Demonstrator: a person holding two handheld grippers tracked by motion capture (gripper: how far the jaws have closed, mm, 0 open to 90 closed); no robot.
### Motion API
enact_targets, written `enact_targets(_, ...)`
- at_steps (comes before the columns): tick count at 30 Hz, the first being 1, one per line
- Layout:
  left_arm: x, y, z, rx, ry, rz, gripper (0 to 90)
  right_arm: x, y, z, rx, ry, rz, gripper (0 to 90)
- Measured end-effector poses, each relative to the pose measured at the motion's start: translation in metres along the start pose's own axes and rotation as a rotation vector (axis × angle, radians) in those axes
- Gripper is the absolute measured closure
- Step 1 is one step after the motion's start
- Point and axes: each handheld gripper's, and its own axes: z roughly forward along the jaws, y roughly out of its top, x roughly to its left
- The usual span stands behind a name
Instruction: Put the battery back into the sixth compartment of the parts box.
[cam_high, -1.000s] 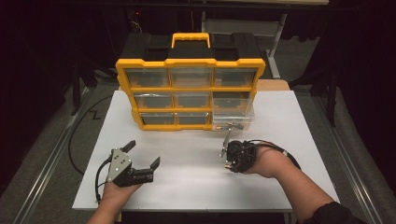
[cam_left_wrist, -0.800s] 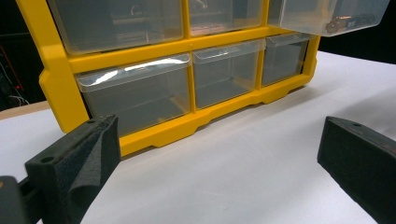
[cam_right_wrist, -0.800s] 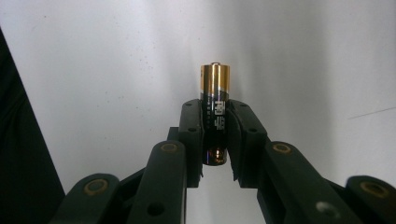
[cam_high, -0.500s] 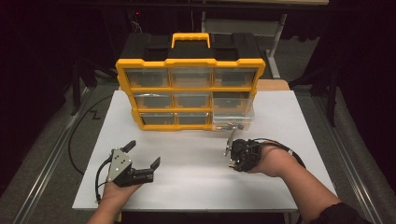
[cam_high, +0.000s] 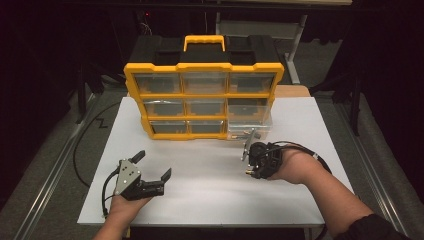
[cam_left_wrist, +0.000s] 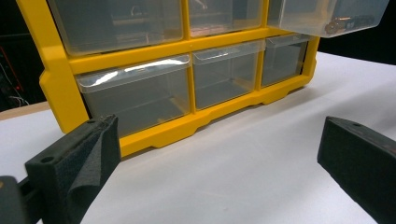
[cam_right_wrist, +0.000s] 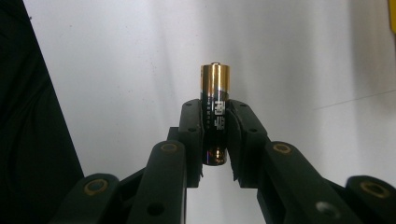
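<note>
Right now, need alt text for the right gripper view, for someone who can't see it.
The right claw is shut on a black-and-gold battery, pinched between the two black pads with its gold end sticking out past the fingertips. Behind it lies the white table surface, with a dark area along the view's left edge.

Item: yellow organizer (cam_high: 202, 97), white table (cam_high: 210, 195).
I see nine clear bins under a yellow handle (cam_high: 204, 40); a black cable (cam_high: 82, 145) lies on the grey floor (cam_high: 45, 170).
</note>
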Motion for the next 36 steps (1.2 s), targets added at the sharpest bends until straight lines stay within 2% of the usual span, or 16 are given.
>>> enact_targets(4,0.0,0.0,0.0,-0.002,0.0,-0.003,0.4,-0.001,0.001,-0.006,0.0,-0.007,-0.002,78.6)
enact_targets(6,0.0,0.0,0.0,-0.001,0.0,-0.003,0.4,-0.003,0.001,-0.01,-0.016,-0.009,0.001,78.6)
enact_targets(19,0.0,0.0,0.001,0.003,-0.003,-0.008,0.4,-0.007,0.003,-0.026,0.001,-0.007,0.007,78.6)
enact_targets(36,-0.001,0.0,0.0,-0.001,-0.005,-0.001,0.4,-0.011,0.01,-0.056,-0.002,-0.041,-0.008,78.7)
